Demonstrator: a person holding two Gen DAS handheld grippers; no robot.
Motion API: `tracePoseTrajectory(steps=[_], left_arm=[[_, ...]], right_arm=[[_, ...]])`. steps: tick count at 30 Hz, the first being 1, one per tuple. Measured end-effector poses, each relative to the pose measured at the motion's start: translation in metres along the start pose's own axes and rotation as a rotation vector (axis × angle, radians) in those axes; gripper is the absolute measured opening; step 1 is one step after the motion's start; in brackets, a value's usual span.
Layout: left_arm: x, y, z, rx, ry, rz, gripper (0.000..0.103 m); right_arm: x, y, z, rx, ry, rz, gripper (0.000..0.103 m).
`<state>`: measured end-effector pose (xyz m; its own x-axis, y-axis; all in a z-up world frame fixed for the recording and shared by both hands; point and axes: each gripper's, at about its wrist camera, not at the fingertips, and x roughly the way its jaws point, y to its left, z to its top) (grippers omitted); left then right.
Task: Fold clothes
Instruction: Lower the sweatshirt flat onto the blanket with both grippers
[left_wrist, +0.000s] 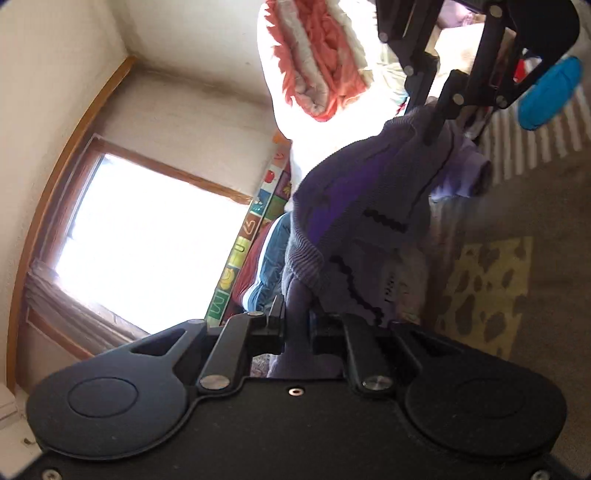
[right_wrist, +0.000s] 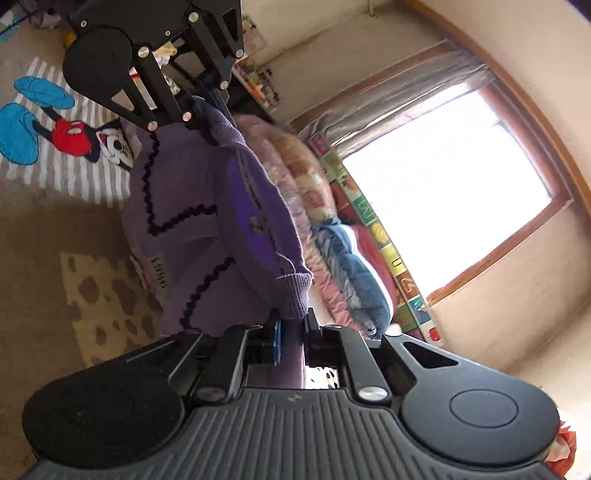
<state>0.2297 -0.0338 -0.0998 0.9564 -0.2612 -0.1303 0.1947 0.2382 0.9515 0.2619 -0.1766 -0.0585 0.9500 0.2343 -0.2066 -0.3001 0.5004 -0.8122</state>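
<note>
Sweater (left_wrist: 362, 221) edges pinched, both grippers (left_wrist: 295, 325) (right_wrist: 293, 325).

Cream walls (left_wrist: 184, 122); bright wood-framed window (right_wrist: 443, 192), grey curtain (right_wrist: 399, 96); brown carpet (left_wrist: 554, 258), striped rug (right_wrist: 74, 177)

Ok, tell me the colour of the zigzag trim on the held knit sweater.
Black, on purple knit sweater; right wrist view.

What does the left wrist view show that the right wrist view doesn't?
Only the left wrist view shows the rolled coral and white blanket beyond the sweater.

Only the right wrist view shows the full cartoon mouse print on the striped rug and the grey curtain above the window.

Both show the purple sweater stretched between the two grippers, the left gripper and right gripper each shut on a ribbed edge, the bright window and the yellow spotted mat.
</note>
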Motion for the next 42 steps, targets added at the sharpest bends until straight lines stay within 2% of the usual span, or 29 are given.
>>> tracePoseTrajectory(steps=[1, 3, 4, 7, 10, 16, 18, 27, 33, 42], left_arm=[[-0.013, -0.034, -0.006, 0.126, -0.023, -0.083, 0.009], [-0.034, -0.078, -0.016, 0.228, -0.037, -0.195, 0.009], [-0.041, -0.088, -0.018, 0.235, -0.031, -0.211, 0.009], [-0.060, -0.112, -0.024, 0.242, -0.009, -0.246, 0.009], [-0.066, -0.116, -0.026, 0.273, -0.011, -0.231, 0.009], [-0.080, -0.117, -0.030, 0.301, -0.008, -0.251, 0.008], [-0.091, -0.120, -0.030, 0.316, -0.013, -0.264, 0.008], [-0.137, -0.127, -0.031, 0.334, -0.013, -0.316, 0.008], [-0.159, -0.128, -0.033, 0.339, -0.015, -0.322, 0.008], [-0.190, -0.136, -0.039, 0.377, -0.032, -0.332, 0.008]], right_arm=[[-0.013, 0.015, -0.004, -0.029, -0.011, 0.044, 0.013], [-0.032, 0.067, -0.025, -0.179, 0.042, 0.212, 0.013], [-0.042, 0.094, -0.035, -0.254, 0.069, 0.297, 0.012], [-0.056, 0.126, -0.049, -0.297, 0.130, 0.403, 0.012], [-0.062, 0.122, -0.049, -0.227, 0.161, 0.397, 0.012], [-0.074, 0.128, -0.051, -0.296, 0.175, 0.406, 0.012], [-0.073, 0.133, -0.041, -0.300, 0.173, 0.411, 0.012], [-0.119, 0.155, -0.030, -0.327, 0.169, 0.428, 0.013], [-0.143, 0.164, -0.023, -0.316, 0.170, 0.433, 0.013], [-0.179, 0.176, -0.019, -0.366, 0.149, 0.440, 0.013]])
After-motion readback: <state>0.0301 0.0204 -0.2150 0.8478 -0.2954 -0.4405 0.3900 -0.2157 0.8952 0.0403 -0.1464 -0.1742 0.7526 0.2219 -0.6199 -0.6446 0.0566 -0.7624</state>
